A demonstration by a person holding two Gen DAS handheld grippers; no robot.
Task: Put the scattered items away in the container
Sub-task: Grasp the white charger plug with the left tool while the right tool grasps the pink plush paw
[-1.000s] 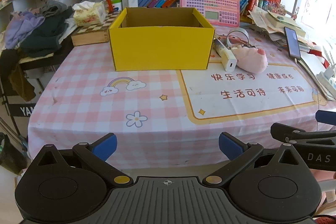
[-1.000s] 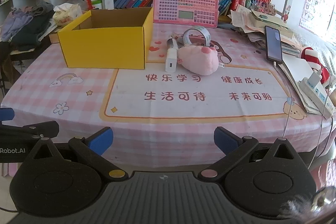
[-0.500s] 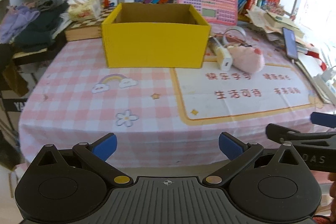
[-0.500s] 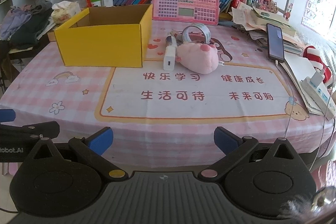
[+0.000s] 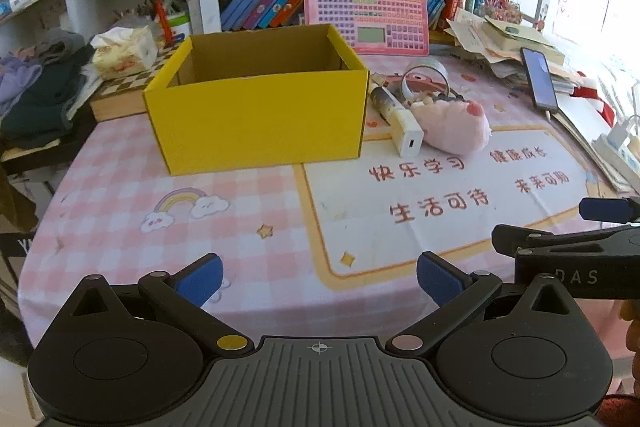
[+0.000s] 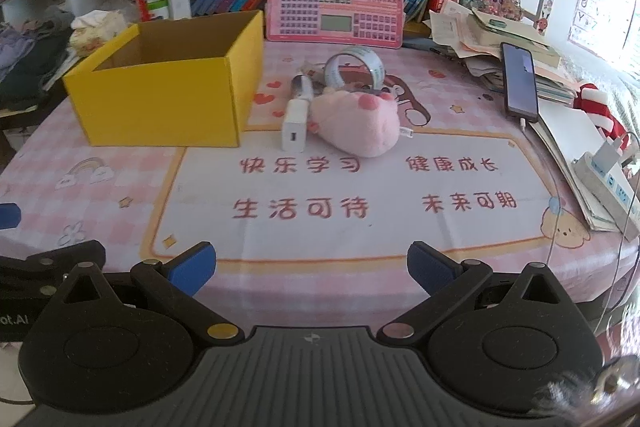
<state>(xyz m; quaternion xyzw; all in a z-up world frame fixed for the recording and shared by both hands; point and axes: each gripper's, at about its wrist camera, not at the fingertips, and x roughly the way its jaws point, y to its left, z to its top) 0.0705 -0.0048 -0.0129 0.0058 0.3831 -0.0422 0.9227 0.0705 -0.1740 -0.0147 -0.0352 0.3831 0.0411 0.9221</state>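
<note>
while both pairs of blue-padded fingers stand spread wide with nothing between them, the left gripper (image 5: 319, 279) and the right gripper (image 6: 311, 267) hang side by side over the near edge of a table (image 5: 120, 227), level and pointing forward across it, each showing at the margin of the other's view. beyond the pads lies a pink-and-white checked cloth printed with a rainbow, a flower and stars, and a white panel (image 6: 360, 203) edged in orange and lettered in red chinese characters. farther back, on the left half of the cloth, an open yellow cardboard box (image 5: 260, 123) stands upright, its brown inside showing nothing. just right of the box the scattered items lie huddled: a white charger block (image 6: 294, 131) touching a pink plush toy (image 6: 356, 125), a small tube (image 6: 302, 87) behind the charger, and a roll of clear tape (image 6: 354, 69) standing on edge behind the plush. on the right side of the table a dark phone (image 6: 519, 83) rests on a heap of papers and books, with a white power strip (image 6: 604, 183) nearer the right edge. a pink toy keyboard tablet (image 6: 336, 3) leans upright against rows of slanting books at the back, under white shelves crowded with odds and ends. left of the box sit a tissue pack (image 5: 124, 53), a chequered board and piled dark clothes (image 5: 40, 95).
</note>
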